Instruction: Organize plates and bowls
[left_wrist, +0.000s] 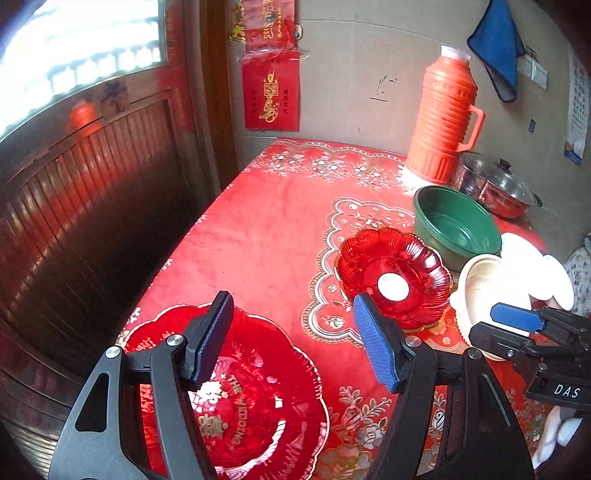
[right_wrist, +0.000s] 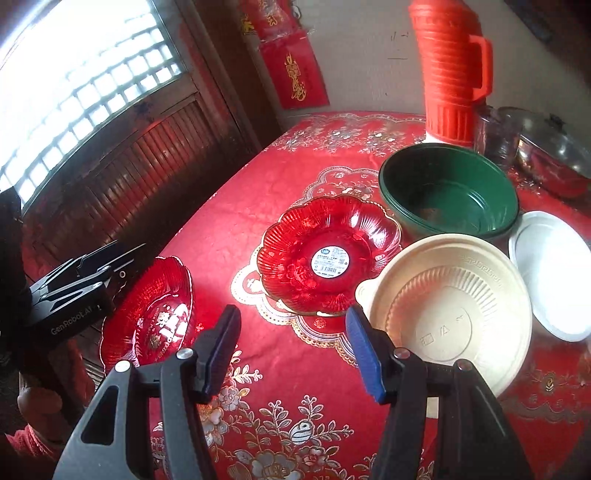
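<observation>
A: What is on the table (right_wrist: 295, 155)?

B: A red flowered cloth covers it. Near the left edge lies a large red plate (left_wrist: 255, 391) with gold lettering. Toward the middle sits a smaller red scalloped dish (right_wrist: 327, 254) with a round white sticker in its centre. Behind that dish, on its right, stands a green bowl (right_wrist: 448, 192). In front of the green bowl is a cream bowl (right_wrist: 450, 314), and a white lid (right_wrist: 554, 273) lies just to the right of it, partly behind its rim.

A: And the tongs?

B: The left tongs (left_wrist: 291, 339) are spread wide with nothing between them; they hang over the near side of the large red plate. The right tongs (right_wrist: 291, 350) are spread wide too, gripping nothing. Their right blue pad is just at the near left rim of the cream bowl; whether it touches, I cannot tell.

A: Anything at the back?

B: An orange flask (left_wrist: 443, 118) with a handle stands by the wall. Right of it are a clear glass jug (right_wrist: 496, 133) and a pot with a glass lid (left_wrist: 509, 192). A blue cloth (left_wrist: 498, 48) hangs on the wall above.
</observation>
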